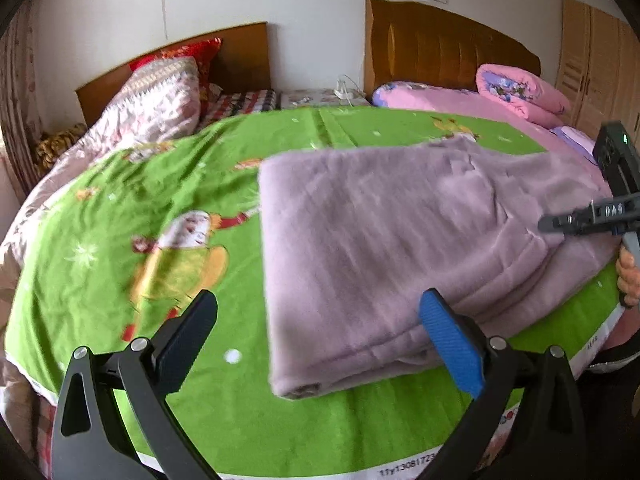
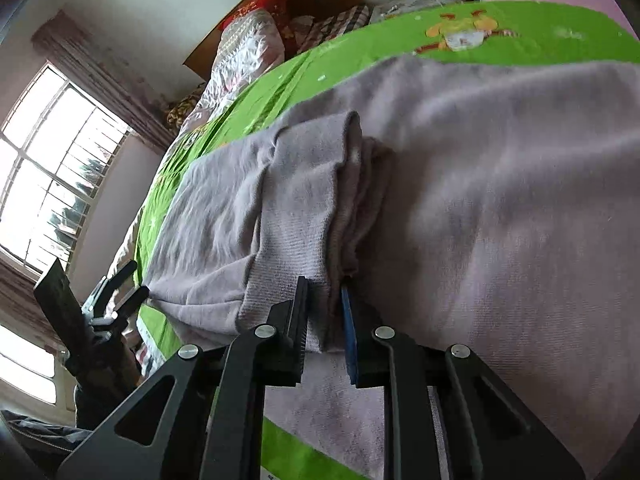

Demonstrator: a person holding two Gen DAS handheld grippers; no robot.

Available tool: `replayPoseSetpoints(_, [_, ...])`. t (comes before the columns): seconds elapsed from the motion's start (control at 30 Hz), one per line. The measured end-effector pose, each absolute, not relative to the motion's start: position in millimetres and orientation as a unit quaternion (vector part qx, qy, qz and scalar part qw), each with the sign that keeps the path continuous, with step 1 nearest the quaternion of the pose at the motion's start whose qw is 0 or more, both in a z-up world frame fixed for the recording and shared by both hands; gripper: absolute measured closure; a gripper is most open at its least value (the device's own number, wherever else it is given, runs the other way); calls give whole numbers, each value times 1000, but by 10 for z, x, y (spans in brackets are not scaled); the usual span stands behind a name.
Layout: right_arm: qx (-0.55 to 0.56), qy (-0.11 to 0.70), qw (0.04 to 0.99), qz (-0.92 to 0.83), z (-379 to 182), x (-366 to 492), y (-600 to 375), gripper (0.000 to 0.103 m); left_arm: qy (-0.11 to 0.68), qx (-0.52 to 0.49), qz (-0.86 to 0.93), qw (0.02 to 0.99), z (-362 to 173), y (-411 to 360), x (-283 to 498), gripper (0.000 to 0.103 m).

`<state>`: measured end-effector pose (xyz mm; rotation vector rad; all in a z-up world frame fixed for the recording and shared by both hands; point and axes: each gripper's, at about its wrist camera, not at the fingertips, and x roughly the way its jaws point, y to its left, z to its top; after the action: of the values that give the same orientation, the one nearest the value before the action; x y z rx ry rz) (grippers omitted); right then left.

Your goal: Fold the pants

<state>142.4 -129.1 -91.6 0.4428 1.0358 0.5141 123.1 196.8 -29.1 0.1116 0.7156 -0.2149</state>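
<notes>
The right gripper (image 2: pixel 325 320) pinches the pants (image 2: pixel 480 184) hem at the frame's bottom. The left gripper (image 1: pixel 316 344) is wide open, empty. A fast tug could pull the soft cloth loose.

The right gripper (image 2: pixel 325 320) pinches a ribbed edge of the lilac pants (image 2: pixel 500 184) on the green sheet (image 2: pixel 400 32).

White letters "DAS" stand on the side of the right gripper (image 1: pixel 592 220), far right of the left gripper's (image 1: pixel 320 344) jaws. Black digits "11y13081723" run along the white hem of the green sheet (image 1: pixel 408 471), just below and between those jaws.
</notes>
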Motion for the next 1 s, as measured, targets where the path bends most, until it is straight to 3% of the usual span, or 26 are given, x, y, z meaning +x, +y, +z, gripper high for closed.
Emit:
replayPoseSetpoints(0.07, [197,490,813,244,-916,1434,-1304,78,328,24,-102,939,-138,2054,1230,2])
replayPoseSetpoints(0.1, [186,489,814,254,-883,1430,-1279,67,319,8,-104,942,-70,2081,1244,2])
replayPoseSetpoints(0.13, [173,485,816,263,-856,1410,-1268,44,308,-15,-111,945,7,2106,1256,2])
replayPoseSetpoints(0.2, [141,470,833,256,-765,1364,-1260,16,291,-67,-135,945,161,2099,1361,2])
replayPoseSetpoints(0.27, [81,445,858,244,-608,1342,-1167,19,298,-82,-153,939,225,1999,1518,2])
replayPoseSetpoints(0.43, [-10,384,882,274,-321,1395,-814,39,368,-70,-153,914,132,1614,2047,2])
replayPoseSetpoints(0.7, [-104,402,859,300,-760,1262,-475,39,418,-23,-138,898,-566,1516,2118,2])
replayPoseSetpoints(0.8, [-85,426,847,306,-654,1355,-547,40,425,-18,-136,894,-493,1493,2105,2])
replayPoseSetpoints(1.0, [-106,383,864,309,-307,1529,-547,39,390,-82,-178,900,99,1621,2339,2])
